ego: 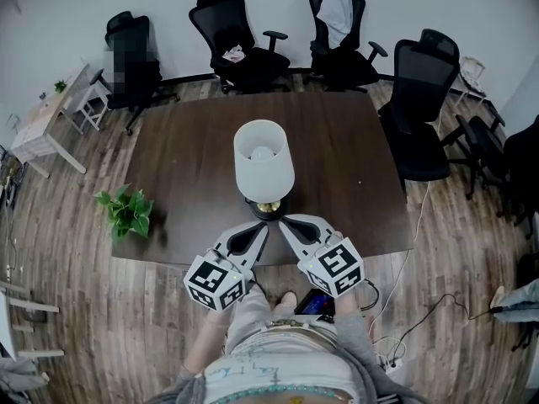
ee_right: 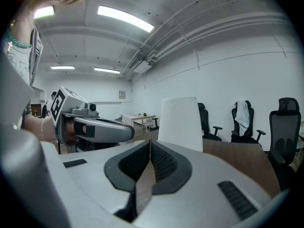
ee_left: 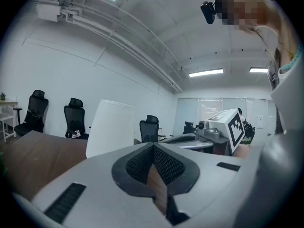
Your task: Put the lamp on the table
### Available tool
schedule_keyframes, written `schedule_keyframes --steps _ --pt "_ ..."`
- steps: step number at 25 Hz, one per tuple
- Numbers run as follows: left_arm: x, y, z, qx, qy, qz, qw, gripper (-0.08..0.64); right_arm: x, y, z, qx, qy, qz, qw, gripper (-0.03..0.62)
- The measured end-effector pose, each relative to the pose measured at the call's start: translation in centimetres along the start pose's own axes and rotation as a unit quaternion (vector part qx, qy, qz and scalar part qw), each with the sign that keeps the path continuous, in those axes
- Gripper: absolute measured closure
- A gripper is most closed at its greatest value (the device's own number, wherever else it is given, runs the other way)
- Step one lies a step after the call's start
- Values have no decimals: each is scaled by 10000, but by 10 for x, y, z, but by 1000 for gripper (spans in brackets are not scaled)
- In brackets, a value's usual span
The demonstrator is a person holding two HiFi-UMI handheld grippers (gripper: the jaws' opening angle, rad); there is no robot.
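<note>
A lamp with a white shade (ego: 264,160) and a dark base with a brass ring (ego: 268,208) stands upright on the dark brown table (ego: 185,167), near its front edge. My left gripper (ego: 262,226) and right gripper (ego: 285,222) lie side by side just in front of the base, tips pointing at it. Whether they touch it cannot be told. Both are shut with nothing between the jaws. The left gripper view has the shade (ee_left: 111,127) beyond its own shut gripper (ee_left: 153,148). In the right gripper view the shade (ee_right: 180,122) stands past that shut gripper (ee_right: 149,146).
A small green plant (ego: 126,211) sits at the table's front left corner. Several black office chairs (ego: 421,99) ring the far and right sides. A light wooden desk (ego: 38,124) stands at far left. Cables (ego: 421,318) trail over the wood floor at right.
</note>
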State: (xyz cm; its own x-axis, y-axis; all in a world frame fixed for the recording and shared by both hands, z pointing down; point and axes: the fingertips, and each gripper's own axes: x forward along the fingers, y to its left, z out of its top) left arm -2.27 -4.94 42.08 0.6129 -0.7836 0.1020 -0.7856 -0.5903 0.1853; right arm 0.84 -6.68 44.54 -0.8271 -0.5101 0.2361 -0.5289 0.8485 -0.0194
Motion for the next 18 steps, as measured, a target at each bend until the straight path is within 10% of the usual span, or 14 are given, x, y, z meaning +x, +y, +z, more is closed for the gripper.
schedule_keyframes --steps 18 --pt "3 -18 0 41 -11 -30 10000 549 -22 0 3 -160 -31 -138 9998 571"
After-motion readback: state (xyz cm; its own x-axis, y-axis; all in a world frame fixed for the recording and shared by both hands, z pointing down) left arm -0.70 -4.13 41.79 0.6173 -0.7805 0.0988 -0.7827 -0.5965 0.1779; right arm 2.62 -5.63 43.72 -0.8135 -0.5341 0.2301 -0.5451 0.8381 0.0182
